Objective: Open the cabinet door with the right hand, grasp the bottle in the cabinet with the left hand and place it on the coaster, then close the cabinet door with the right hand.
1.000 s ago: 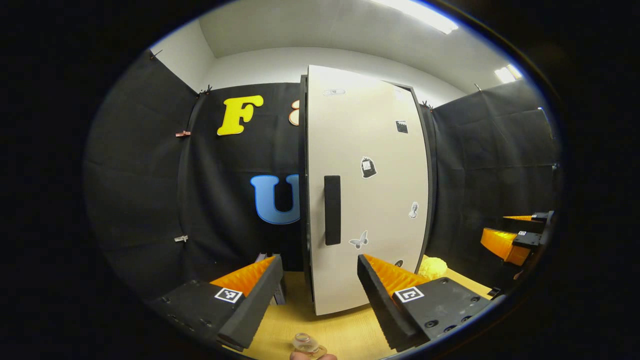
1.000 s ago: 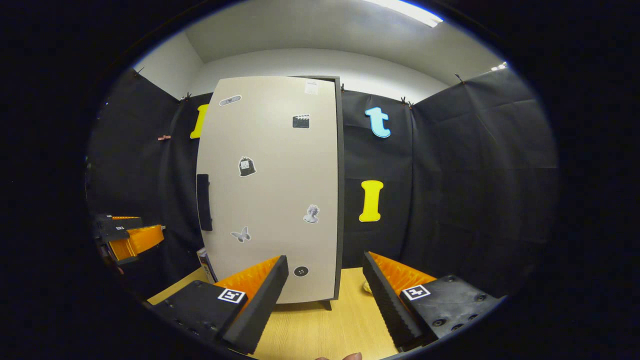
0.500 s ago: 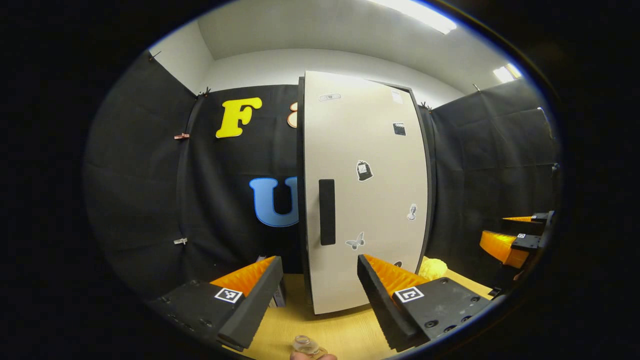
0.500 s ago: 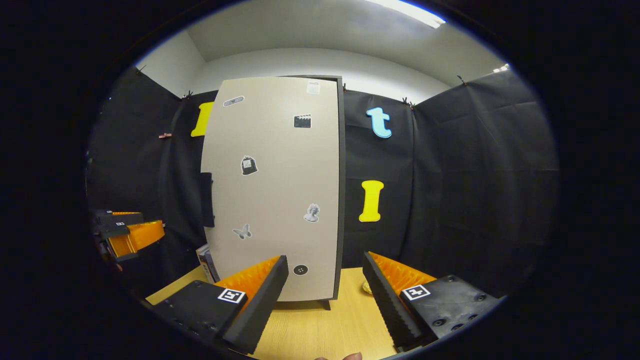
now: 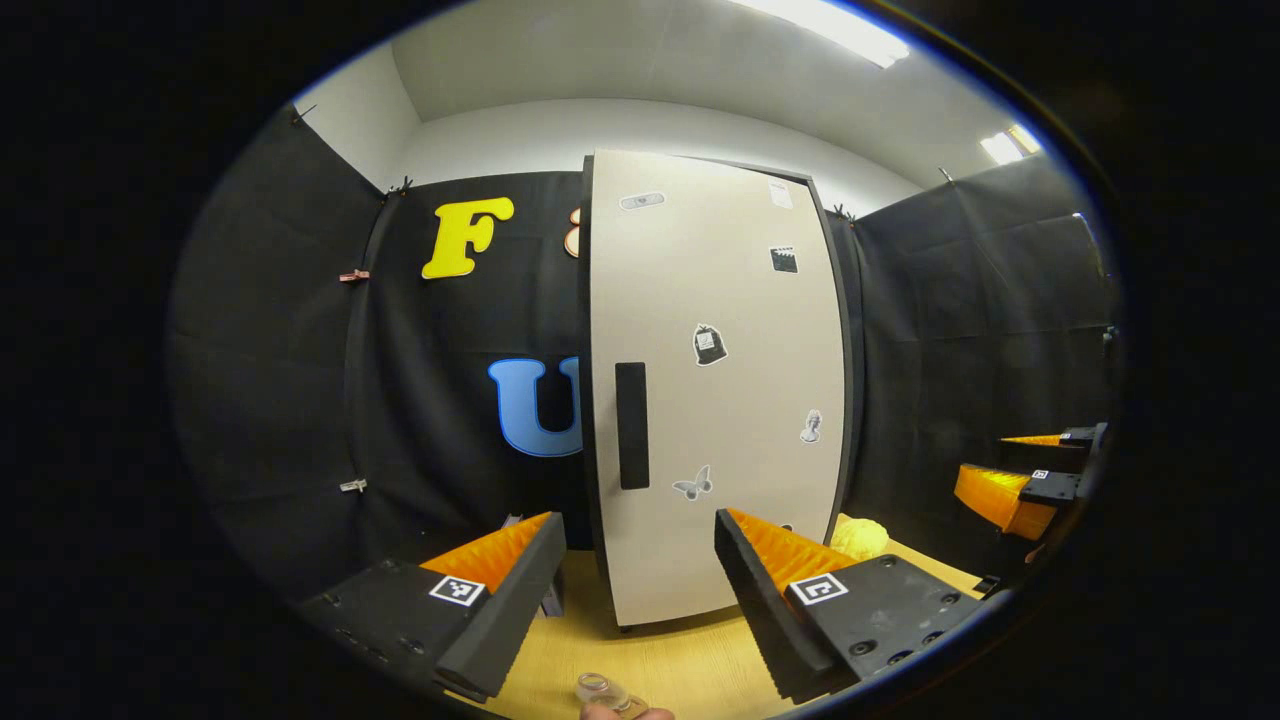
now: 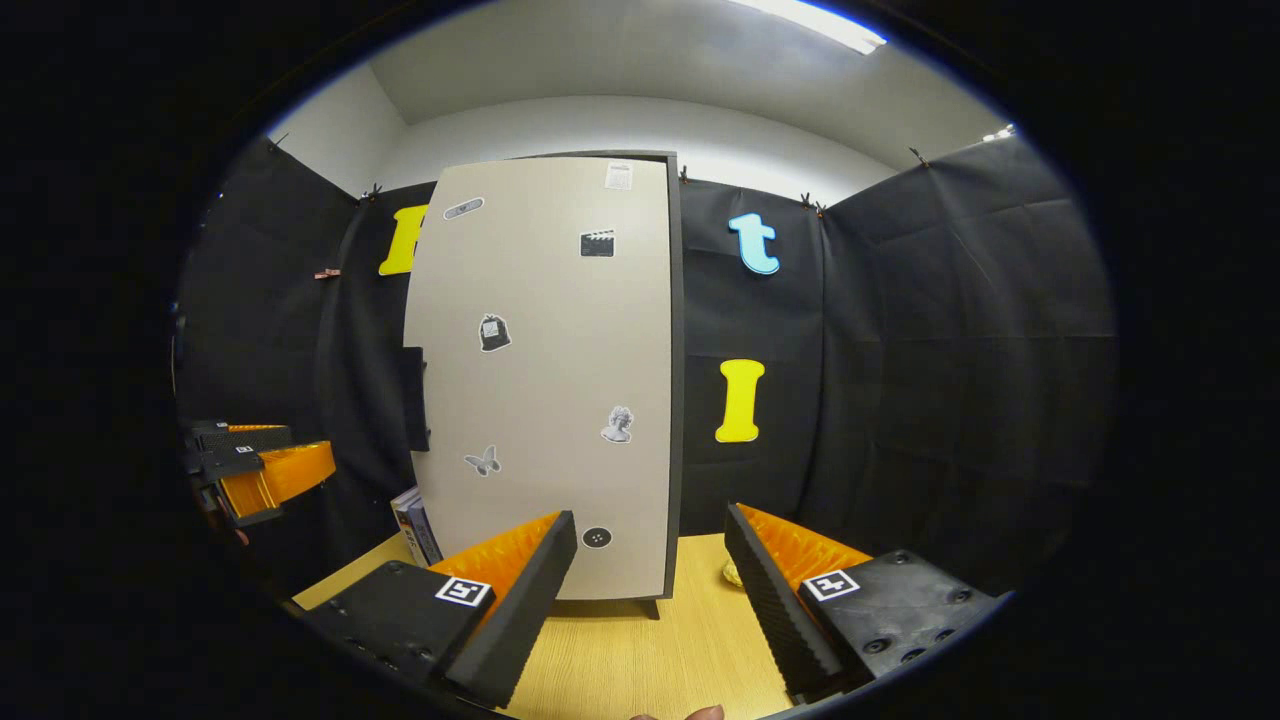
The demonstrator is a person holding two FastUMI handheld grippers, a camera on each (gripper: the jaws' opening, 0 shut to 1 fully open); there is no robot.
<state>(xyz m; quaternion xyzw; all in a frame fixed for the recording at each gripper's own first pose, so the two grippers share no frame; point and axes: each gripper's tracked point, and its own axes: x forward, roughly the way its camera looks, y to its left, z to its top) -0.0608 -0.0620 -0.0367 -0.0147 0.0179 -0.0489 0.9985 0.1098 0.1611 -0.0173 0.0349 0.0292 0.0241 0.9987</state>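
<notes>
The tall cabinet has its beige door (image 5: pixel 720 400) shut, with a black handle (image 5: pixel 631 425) near the door's left edge. In the right gripper view the same door (image 6: pixel 560 380) stands ahead and left. The top of a clear bottle (image 5: pixel 600 688) pokes in at the bottom edge of the left gripper view, on the wooden table (image 5: pixel 680 660) just below my left gripper (image 5: pixel 637 520), with a fingertip beside it. What the bottle stands on is cut off. Both the left gripper and my right gripper (image 6: pixel 650 515) are open and hold nothing. Each stands back from the cabinet.
A yellow fluffy object (image 5: pixel 860 537) lies on the table right of the cabinet. Books (image 6: pixel 412 515) lean at its left side. The right gripper (image 5: pixel 1020 480) shows far right in the left gripper view, and the left gripper (image 6: pixel 260 465) far left in the right gripper view.
In the left gripper view the cabinet has slid left and shrunk a little, so the left gripper has drawn back and turned. The right gripper view has hardly changed.
</notes>
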